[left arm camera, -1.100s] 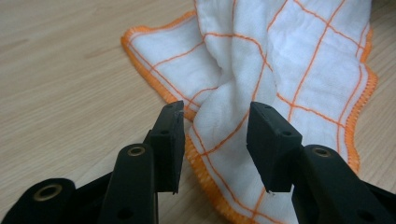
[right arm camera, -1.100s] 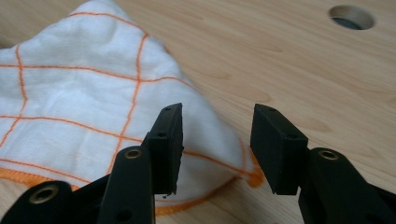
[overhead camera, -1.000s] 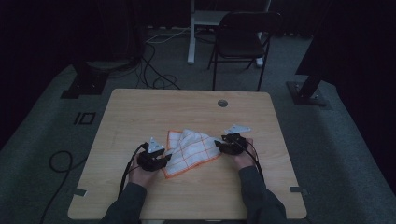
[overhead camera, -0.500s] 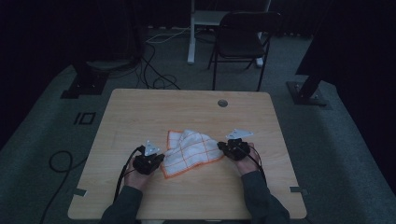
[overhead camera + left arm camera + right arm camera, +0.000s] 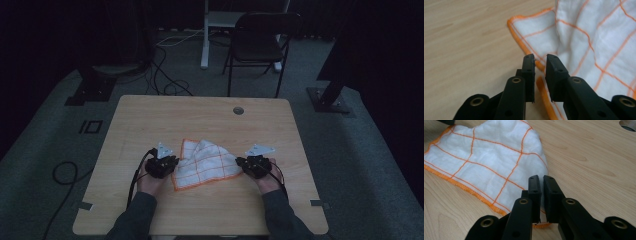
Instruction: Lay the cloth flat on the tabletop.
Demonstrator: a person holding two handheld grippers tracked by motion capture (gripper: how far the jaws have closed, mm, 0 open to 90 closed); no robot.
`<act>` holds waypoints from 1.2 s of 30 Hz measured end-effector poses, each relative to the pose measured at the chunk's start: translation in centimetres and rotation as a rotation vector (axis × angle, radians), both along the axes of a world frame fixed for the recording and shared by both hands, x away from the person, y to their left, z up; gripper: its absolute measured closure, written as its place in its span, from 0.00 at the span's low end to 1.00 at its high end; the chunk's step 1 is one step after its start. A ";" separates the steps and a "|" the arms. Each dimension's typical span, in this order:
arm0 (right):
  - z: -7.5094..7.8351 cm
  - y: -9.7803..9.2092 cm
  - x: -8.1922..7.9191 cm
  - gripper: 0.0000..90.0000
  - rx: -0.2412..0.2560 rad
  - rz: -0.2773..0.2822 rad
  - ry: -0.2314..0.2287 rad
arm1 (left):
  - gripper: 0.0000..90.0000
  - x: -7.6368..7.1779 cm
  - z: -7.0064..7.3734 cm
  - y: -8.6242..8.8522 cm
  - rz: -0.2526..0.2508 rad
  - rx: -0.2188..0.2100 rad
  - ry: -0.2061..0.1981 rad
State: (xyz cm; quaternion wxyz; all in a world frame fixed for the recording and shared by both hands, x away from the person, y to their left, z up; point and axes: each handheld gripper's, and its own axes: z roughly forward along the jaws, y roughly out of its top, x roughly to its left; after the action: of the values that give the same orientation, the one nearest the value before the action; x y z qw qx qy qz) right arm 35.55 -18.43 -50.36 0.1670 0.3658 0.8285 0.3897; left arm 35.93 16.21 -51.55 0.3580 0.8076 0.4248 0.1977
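A white cloth [image 5: 206, 165] with an orange grid and orange hem lies rumpled on the wooden table [image 5: 200, 120], between the two grippers. My left gripper [image 5: 169, 164] is at the cloth's left edge. In the left gripper view its jaws [image 5: 540, 58] stand a little apart, with the orange hem [image 5: 541, 86] running through the gap. My right gripper [image 5: 241, 162] is at the cloth's right corner. In the right gripper view its jaws [image 5: 541, 180] are almost together, pinching the cloth corner [image 5: 524, 170].
A round cable hole [image 5: 238, 110] sits near the table's far edge. Behind the table stand a dark folding chair [image 5: 260, 45] and stand bases on the floor. Cables trail off the table's left side [image 5: 65, 172].
Both hands have drawn slightly toward the near edge and outward. The cloth now lies a bit wider and flatter between the grippers.
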 end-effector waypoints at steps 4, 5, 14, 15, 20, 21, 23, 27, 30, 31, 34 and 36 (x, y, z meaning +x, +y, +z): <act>0.0 0.1 0.0 0.94 -0.005 0.003 -0.004 | 0.83 1.1 0.0 -0.4 0.009 -0.005 0.003; -0.1 0.1 0.0 0.94 -0.004 0.002 -0.003 | 0.83 2.0 -0.1 -0.7 0.015 -0.003 0.007; -0.2 0.0 0.0 0.94 0.001 0.001 -0.003 | 0.61 4.7 -0.9 -2.0 0.050 0.015 0.021; -0.3 0.0 0.0 0.94 0.000 0.002 -0.004 | 0.61 4.9 -1.0 -2.1 0.052 0.015 0.026; -0.3 0.0 0.0 0.94 0.001 0.003 -0.006 | 0.60 5.7 -1.9 -2.6 0.066 0.040 0.052; -0.3 0.0 -0.1 0.94 0.001 0.003 -0.007 | 0.62 5.8 -2.0 -2.6 0.070 0.044 0.058; -0.2 -0.1 -0.1 0.94 0.002 0.002 -0.006 | 0.66 6.0 -2.1 -2.5 0.069 0.028 0.065; -0.2 -0.2 -0.1 0.94 0.004 -0.001 -0.009 | 0.86 6.2 -1.9 -2.6 0.059 0.039 0.069; -0.2 -0.3 -0.1 0.95 0.006 -0.004 -0.008 | 0.95 6.7 -1.9 -2.3 0.082 0.040 0.075; -0.2 -0.4 -0.1 0.95 0.005 -0.003 -0.010 | 0.95 6.9 -1.8 -2.0 0.089 0.045 0.076; -0.1 -0.6 -0.2 0.95 0.004 -0.005 -0.013 | 0.96 7.3 -1.8 -1.3 0.122 0.052 0.078; -0.1 -0.8 -0.3 0.95 0.006 -0.007 -0.013 | 0.96 7.4 -1.8 -0.7 0.139 0.057 0.076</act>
State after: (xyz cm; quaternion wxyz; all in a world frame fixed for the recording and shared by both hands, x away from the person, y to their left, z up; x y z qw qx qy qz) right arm 35.27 -19.20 -50.43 0.1726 0.3664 0.8250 0.3940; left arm 43.34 15.47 -53.31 0.3037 0.7930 0.4874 0.2032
